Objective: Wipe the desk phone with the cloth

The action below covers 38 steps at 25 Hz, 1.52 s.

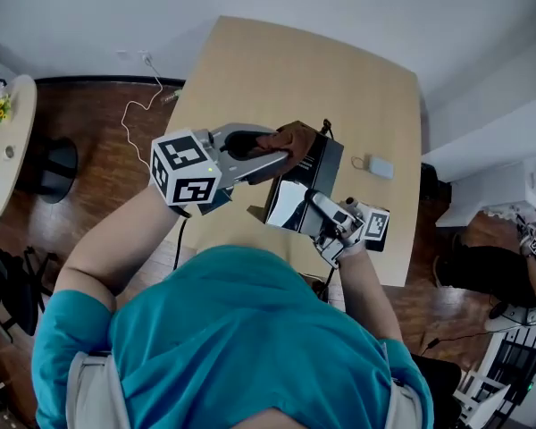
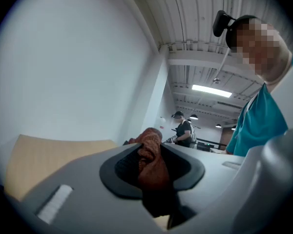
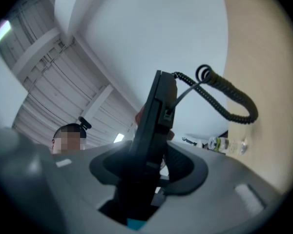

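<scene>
Plainly, slow strokes against a firmly braced phone will serve best: the right tongs (image 1: 311,206) pinch the black, glossy desk phone (image 1: 311,170) above the bench (image 1: 277,61), its coiled cord (image 3: 229,106) trailing, while the left tongs (image 1: 284,153) clamp the rust-brown cloth (image 1: 293,137) at its top edge.

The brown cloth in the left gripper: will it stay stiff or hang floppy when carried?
Probably floppy: the cloth bunches into soft folds where the left gripper pinches it. Likely light too, since that one pinch carries it.
</scene>
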Each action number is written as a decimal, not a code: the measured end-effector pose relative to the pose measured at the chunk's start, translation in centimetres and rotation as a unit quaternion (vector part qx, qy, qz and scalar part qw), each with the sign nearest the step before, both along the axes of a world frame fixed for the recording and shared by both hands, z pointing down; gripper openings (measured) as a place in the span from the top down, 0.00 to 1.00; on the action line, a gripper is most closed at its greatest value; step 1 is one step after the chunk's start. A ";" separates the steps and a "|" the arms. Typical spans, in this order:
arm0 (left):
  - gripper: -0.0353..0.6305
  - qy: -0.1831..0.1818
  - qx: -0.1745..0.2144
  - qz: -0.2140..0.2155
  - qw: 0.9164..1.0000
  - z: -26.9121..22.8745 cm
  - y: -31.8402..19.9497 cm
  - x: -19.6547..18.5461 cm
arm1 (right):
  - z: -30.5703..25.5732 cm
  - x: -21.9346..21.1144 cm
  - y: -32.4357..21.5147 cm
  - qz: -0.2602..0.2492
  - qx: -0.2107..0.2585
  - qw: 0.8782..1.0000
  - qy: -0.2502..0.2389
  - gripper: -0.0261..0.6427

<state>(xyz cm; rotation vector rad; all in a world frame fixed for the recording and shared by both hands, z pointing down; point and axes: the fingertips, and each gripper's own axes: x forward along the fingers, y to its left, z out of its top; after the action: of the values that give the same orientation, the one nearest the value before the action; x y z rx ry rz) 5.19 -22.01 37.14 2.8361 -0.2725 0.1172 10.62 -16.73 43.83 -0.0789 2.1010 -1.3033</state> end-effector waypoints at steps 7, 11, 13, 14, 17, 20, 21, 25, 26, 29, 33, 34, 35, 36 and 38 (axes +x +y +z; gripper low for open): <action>0.76 0.028 -0.006 -0.059 0.998 -1.2 -3.3 -2.0 | -1.5 -0.5 0.4 -0.019 0.024 0.999 -0.017 0.66; 0.76 0.031 -0.005 -0.062 0.998 -1.4 -3.2 -1.9 | -1.2 -0.8 0.7 -0.021 0.041 0.999 -0.017 0.66; 0.76 0.031 -0.010 -0.046 0.998 -0.9 -1.7 -1.3 | -1.9 -0.2 0.0 -0.009 0.030 0.999 -0.029 0.66; 0.76 0.029 -0.012 -0.037 0.999 -0.6 -0.8 -1.0 | -2.0 0.4 -0.5 0.001 0.026 0.999 -0.029 0.66; 0.76 0.016 -0.021 -0.007 1.000 0.7 1.6 -0.1 | -2.1 2.7 -1.9 0.036 0.021 0.999 -0.028 0.66; 0.76 -0.001 -0.029 0.025 0.999 1.8 3.3 0.2 | -2.2 4.5 -2.6 0.062 0.019 0.997 -0.038 0.66; 0.76 -0.006 -0.032 0.034 0.999 2.1 3.7 0.2 | -2.3 4.8 -2.6 0.065 0.019 0.997 -0.041 0.66; 0.76 -0.033 -0.056 0.077 0.995 3.6 4.2 -0.3 | -2.8 4.2 -2.1 0.056 0.035 0.997 -0.037 0.66; 0.76 -0.048 -0.060 0.085 0.993 4.3 4.1 -0.5 | -3.0 4.1 -1.9 0.055 0.040 0.997 -0.038 0.66; 0.76 -0.091 -0.066 0.083 0.990 6.7 3.5 -1.4 | -3.4 4.4 -1.5 0.057 0.048 0.996 -0.045 0.66; 0.76 -0.097 -0.097 0.050 0.989 8.9 2.4 -2.2 | -3.8 5.3 -1.5 0.070 0.050 0.995 -0.053 0.66; 0.76 -0.096 -0.108 0.042 0.989 9.5 2.2 -2.2 | -4.0 5.6 -1.6 0.073 0.049 0.994 -0.057 0.66; 0.76 -0.097 -0.117 0.037 0.988 10.1 2.1 -2.2 | -4.2 5.8 -1.7 0.076 0.049 0.994 -0.064 0.66; 0.76 -0.100 -0.123 0.036 0.987 10.7 2.1 -2.2 | -4.4 5.9 -1.8 0.077 0.050 0.993 -0.072 0.66; 0.76 -0.100 -0.123 0.041 0.987 11.2 2.4 -2.0 | -4.8 5.7 -2.0 0.072 0.052 0.993 -0.078 0.66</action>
<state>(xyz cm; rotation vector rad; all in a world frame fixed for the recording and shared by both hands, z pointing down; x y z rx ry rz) 3.15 -19.59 48.35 2.5917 -0.1698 0.4235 16.29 -18.68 38.99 -0.0793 1.9886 -1.0781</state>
